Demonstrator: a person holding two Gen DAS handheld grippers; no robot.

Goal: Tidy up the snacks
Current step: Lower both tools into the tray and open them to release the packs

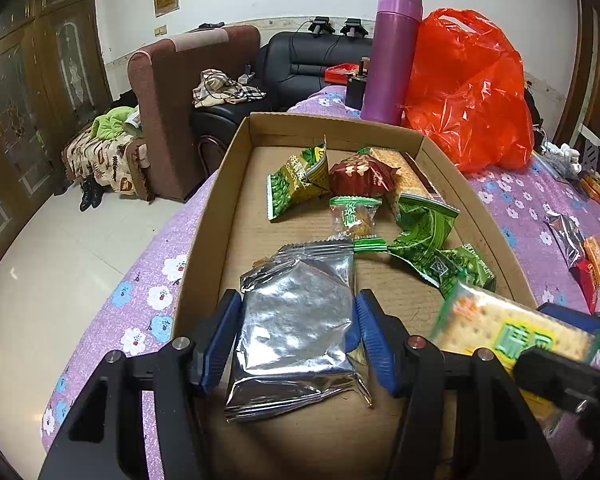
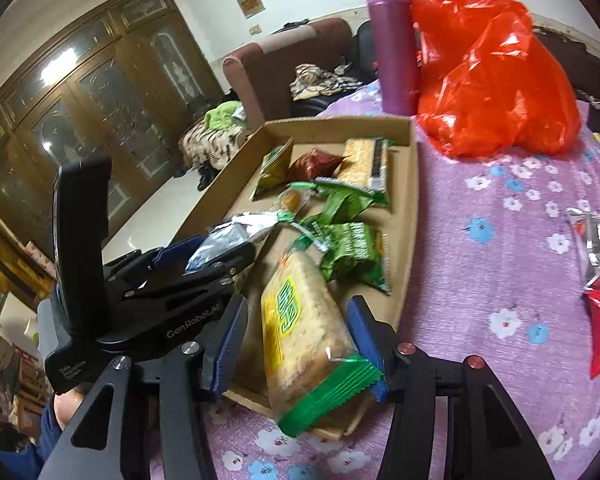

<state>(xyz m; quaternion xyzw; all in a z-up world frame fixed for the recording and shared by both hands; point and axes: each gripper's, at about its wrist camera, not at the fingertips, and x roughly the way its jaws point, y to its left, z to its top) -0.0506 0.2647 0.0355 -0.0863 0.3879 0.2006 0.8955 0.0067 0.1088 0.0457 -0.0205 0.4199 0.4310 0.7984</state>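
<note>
Silver foil catches the light where the silver packet [image 1: 296, 332] sits between the blue pads of the left gripper [image 1: 298, 334], both pads pressed against its sides, low over the near end of the cardboard box [image 1: 204, 216]. It is held there, I judge, to be laid flat in the bare near stretch of the floor. Just to its right, the cracker pack [image 2: 300, 336] is clamped between the pads of the right gripper [image 2: 296, 340], hanging over the box's near rim, probably bound for the same open patch. Farther in, green pea packets [image 1: 428, 228], a dark red packet [image 1: 360, 178] and a long cracker sleeve [image 1: 404, 176] are bunched against the far wall. Out on the purple flowered cloth [image 2: 500, 240], loose snacks [image 2: 598, 276] wait to the right. Behind the box stand a purple flask [image 1: 392, 56] and an orange plastic bag [image 1: 472, 92].
</note>
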